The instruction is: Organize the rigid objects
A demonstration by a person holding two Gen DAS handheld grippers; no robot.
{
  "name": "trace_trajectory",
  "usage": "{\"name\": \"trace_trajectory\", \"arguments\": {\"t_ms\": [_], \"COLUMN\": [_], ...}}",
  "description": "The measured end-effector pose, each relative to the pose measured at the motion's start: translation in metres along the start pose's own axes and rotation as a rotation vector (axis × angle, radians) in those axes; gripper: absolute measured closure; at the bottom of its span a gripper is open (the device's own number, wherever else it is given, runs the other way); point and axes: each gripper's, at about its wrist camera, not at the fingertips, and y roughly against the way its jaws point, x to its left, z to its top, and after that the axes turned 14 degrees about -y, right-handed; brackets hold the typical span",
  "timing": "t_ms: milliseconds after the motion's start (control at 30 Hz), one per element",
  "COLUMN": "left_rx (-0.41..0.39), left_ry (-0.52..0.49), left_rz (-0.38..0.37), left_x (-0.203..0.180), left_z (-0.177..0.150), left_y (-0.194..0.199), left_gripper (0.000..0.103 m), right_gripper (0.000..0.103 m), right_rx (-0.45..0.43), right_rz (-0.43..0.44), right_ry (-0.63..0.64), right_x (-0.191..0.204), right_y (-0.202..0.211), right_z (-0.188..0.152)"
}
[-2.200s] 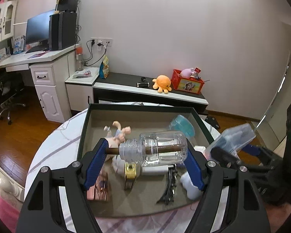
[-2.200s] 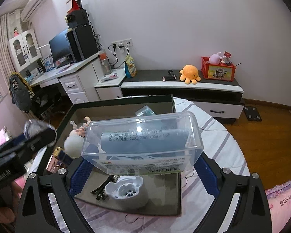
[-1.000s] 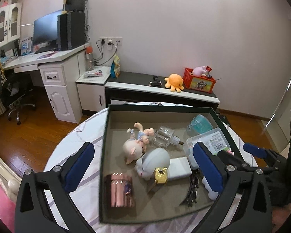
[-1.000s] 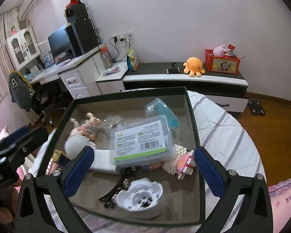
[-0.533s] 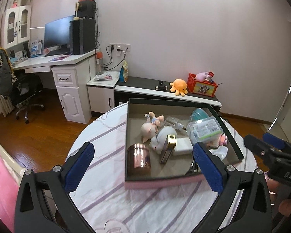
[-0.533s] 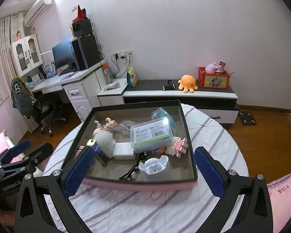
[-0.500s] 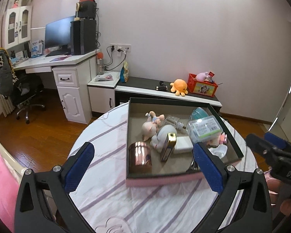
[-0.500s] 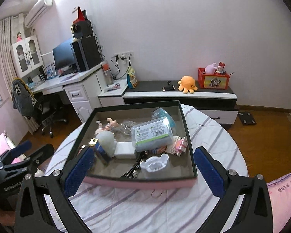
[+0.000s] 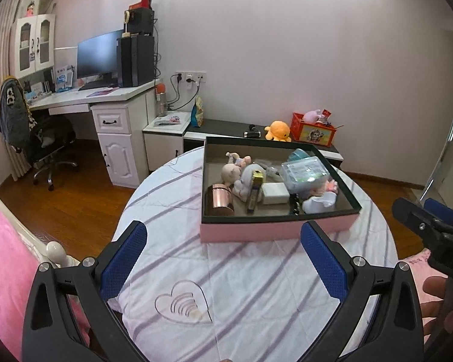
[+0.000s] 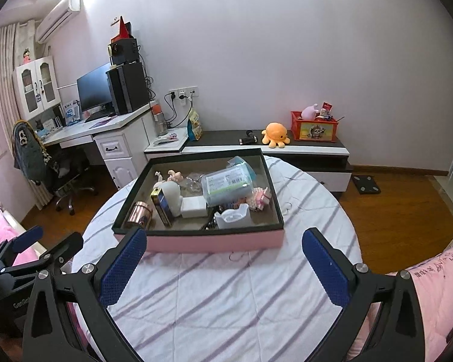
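Note:
A pink box with a dark rim stands on the round table. Inside lie a clear plastic case, a copper tin, a pig figure, a white charger block, a white holder and a glass bottle, mostly hidden. My left gripper is open and empty, well back from the box. My right gripper is open and empty, just short of the box's front wall.
The round table carries a white cloth with purple stripes. A pink bed lies at the left. A desk with a monitor and a low cabinet with an orange plush line the far wall.
Both grippers let go of the bottle and the clear case into the box, opened, and drew back and up. The box now looks smaller and farther away.

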Motion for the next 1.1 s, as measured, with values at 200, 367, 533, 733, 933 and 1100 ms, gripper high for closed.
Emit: {"name": "trace_trajectory", "arguments": {"t_ms": [200,367,533,733,933,1100], "left_rx": [-0.006,-0.025,-0.038,-0.037,-0.038,-0.031], "left_ry": [-0.010,0.006,0.013,0.016,0.000,-0.018], "left_rz": [-0.013,-0.008,-0.004,0.007,0.041,0.066], "left_x": [-0.010,-0.007,-0.007,-0.006,-0.008,-0.011], "left_z": [-0.008,-0.008,-0.008,-0.008,-0.007,-0.006], "left_y": [0.017,0.030,0.036,0.039,0.040,0.037], "left_gripper": [0.000,0.000,0.000,0.000,0.000,0.000], "right_gripper": [0.000,0.000,0.000,0.000,0.000,0.000], "right_rx": [-0.018,-0.041,-0.051,-0.052,-0.058,-0.062], "right_rz": [-0.004,-0.001,0.008,0.011,0.007,0.004], "right_ry": [0.001,-0.001,0.000,0.000,-0.005,-0.004], "right_x": [-0.002,-0.002,0.000,0.001,0.000,0.000], "right_y": [0.018,0.030,0.036,0.038,0.039,0.040], "right_z": [-0.006,-0.006,-0.008,-0.010,-0.009,-0.009]}}
